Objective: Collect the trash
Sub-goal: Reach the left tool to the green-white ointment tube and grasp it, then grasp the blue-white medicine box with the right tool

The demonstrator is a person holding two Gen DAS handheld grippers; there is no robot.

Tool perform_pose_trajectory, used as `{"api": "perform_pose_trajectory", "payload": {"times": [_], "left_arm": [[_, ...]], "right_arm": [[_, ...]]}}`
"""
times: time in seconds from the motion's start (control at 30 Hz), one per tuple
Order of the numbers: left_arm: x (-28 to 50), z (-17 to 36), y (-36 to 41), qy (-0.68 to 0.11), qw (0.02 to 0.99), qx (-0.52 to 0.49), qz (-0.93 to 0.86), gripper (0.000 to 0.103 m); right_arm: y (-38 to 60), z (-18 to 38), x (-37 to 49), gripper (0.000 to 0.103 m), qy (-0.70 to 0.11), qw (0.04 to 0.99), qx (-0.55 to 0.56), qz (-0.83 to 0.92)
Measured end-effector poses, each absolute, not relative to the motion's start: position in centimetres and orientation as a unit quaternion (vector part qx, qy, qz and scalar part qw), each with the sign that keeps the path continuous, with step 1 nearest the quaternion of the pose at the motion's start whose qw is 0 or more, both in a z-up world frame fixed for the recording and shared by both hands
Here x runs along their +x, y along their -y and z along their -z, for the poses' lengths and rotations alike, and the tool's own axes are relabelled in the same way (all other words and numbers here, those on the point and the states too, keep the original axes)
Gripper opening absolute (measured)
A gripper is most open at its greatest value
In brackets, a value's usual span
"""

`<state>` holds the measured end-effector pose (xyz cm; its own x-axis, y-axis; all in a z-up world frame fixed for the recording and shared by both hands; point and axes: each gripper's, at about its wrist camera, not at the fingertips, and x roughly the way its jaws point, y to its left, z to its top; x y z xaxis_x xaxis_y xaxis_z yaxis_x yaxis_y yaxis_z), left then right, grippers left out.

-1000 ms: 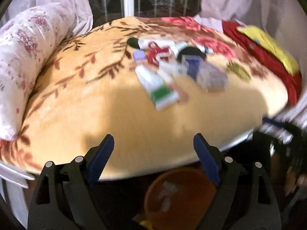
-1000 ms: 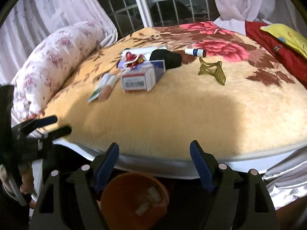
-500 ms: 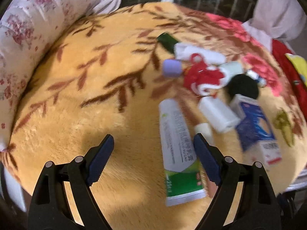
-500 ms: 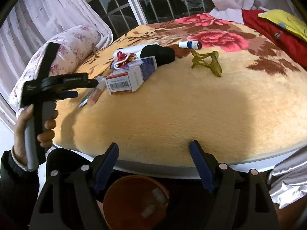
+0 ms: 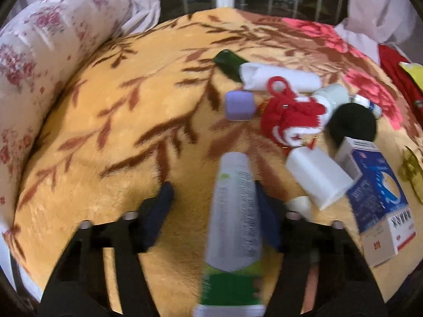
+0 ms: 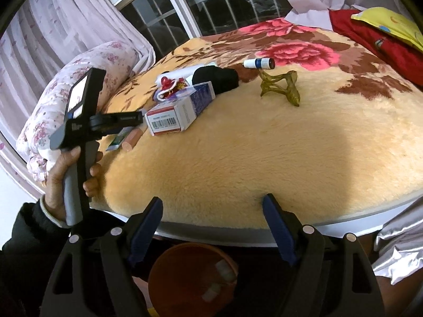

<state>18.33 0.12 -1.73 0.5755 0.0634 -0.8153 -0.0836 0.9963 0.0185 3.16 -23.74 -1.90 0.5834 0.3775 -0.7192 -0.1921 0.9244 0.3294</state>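
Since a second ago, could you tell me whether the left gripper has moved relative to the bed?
Yes. The left gripper has come forward from the bed's edge over the blanket to the toothpaste tube, which lies between its closing jaws.

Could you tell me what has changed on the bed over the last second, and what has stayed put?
The left gripper swept in from the bed's edge to the clutter and now straddles the toothpaste tube, its jaws closing with the tube between them, not yet visibly clamped on both sides. The right gripper has stayed open above the orange bin. The boxed carton and hair clip have not moved.
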Motion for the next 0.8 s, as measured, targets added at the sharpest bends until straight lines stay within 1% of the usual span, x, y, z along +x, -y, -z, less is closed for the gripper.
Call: {"api": "perform_pose_trajectory", "payload": {"times": [0.03,0.2,0.33,0.6,0.8], "left_arm": [[18.2,1.7,0.0,-0.454,0.89,-0.014,-0.032,0.031],[16.7,1.2,0.5,-0.437,0.899,-0.001,-0.023,0.03],[13.9,0.0,-0.2,-0.416,0.909,-0.007,-0.015,0.03],[9.4,-1.1,-3.3,-0.383,0.923,-0.021,-0.039,0.03],[8.0,-1.0,-5.3,-0.376,0.925,-0.047,-0.04,0.03]], "right_arm": [[23.7,1.9,3.2,0.076,-0.427,0.884,0.107,-0.159],[23.1,1.2,3.5,0.077,-0.426,0.887,0.096,-0.153],[22.0,-0.3,4.7,0.078,-0.415,0.893,0.077,-0.154],[17.5,-2.7,10.7,0.079,-0.409,0.898,0.043,-0.154],[15.0,-2.5,15.2,0.079,-0.441,0.887,0.014,-0.136]]}}
